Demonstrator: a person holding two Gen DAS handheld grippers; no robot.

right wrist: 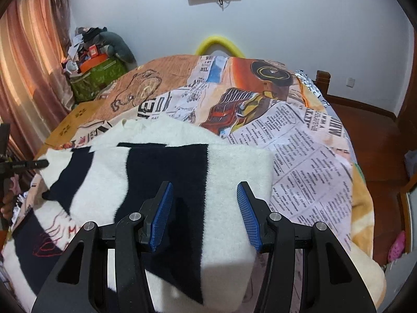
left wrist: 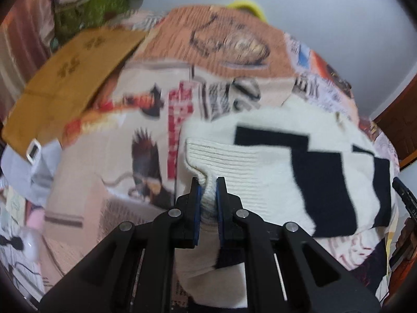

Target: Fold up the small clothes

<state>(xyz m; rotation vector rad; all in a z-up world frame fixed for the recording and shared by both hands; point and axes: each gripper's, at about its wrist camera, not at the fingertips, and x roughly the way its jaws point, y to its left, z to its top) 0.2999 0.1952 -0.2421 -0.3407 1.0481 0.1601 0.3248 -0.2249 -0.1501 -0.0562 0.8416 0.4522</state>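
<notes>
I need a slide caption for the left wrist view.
Left gripper pinches the ribbed edge of a white-and-black sweater on the bed.

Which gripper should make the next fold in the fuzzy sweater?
Probably the left gripper: it is already shut on the sweater's ribbed edge. The right gripper hovers open above the folded part, gripping nothing.

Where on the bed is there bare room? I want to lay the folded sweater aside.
Free: the newspaper-print bedspread right of the black-and-white sweater, out to the bed's yellow edge, and the orange car-print stretch beyond it. Crowded: the far-left corner, with a brown cardboard box and green bag. The left gripper pinches the sweater's ribbed hem; the right gripper hovers open.
</notes>
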